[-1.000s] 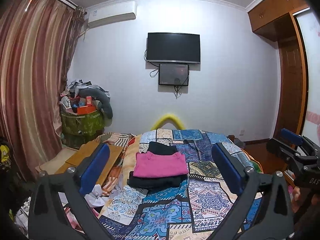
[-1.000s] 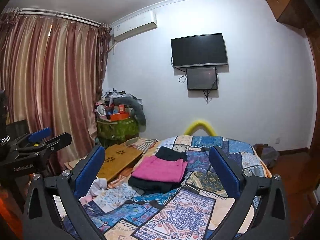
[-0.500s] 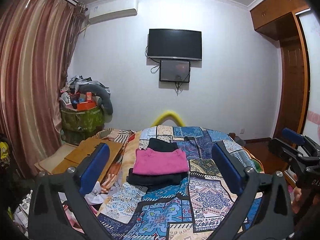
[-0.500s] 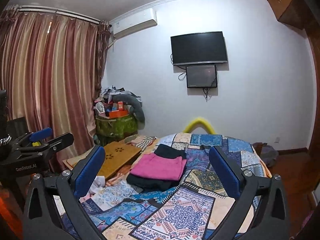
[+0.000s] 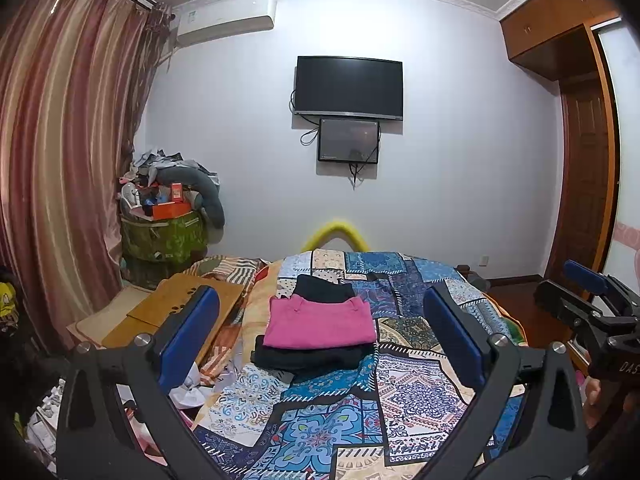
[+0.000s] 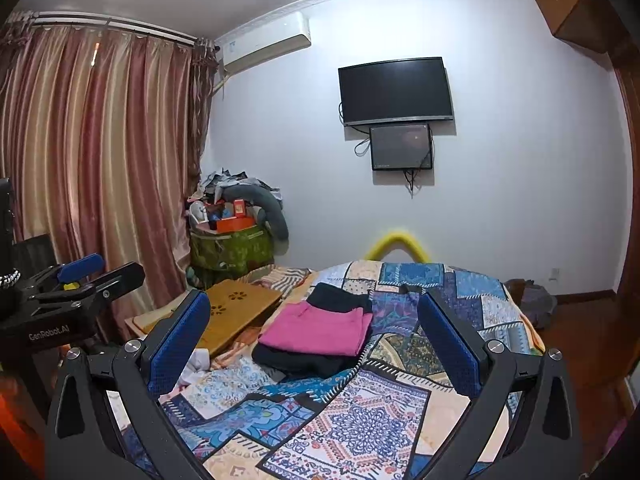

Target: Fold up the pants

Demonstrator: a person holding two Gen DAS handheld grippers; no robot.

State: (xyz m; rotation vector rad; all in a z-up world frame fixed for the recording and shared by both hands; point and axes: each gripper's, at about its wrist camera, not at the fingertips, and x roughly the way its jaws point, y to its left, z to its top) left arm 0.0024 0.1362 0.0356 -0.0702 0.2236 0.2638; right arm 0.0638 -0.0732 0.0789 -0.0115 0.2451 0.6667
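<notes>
Left wrist view: a folded pink garment (image 5: 320, 322) lies on top of a folded black garment (image 5: 312, 358) in the middle of the bed, with another dark folded piece (image 5: 324, 289) just beyond it at twelve o'clock; which of these are the pants cannot be told. The stack rests on a patchwork bedspread (image 5: 416, 392) in blues, creams and oranges. The left gripper (image 5: 320, 334) hovers above the near end of the bed, its blue-padded fingers (image 5: 188, 336) spread wide and holding nothing, the stack framed between them. At three o'clock the right gripper (image 5: 588, 300) shows from the side, well apart from the clothes.

In the right wrist view the right gripper (image 6: 316, 344) is likewise spread wide and empty, with the pink garment (image 6: 316, 330) on the black one (image 6: 304, 362) seen between its pads. The left gripper (image 6: 80, 280) sits at nine o'clock. A wooden lap tray (image 6: 236, 312) lies beside the bed at ten o'clock of the stack, and farther back a green bin (image 6: 230, 250) piled with clutter stands by the striped curtain (image 6: 96, 160). On the far wall at twelve o'clock hang a dark television (image 6: 396, 90) and a smaller screen (image 6: 401, 147) just below it, with an air conditioner (image 6: 266, 42) toward eleven.
</notes>
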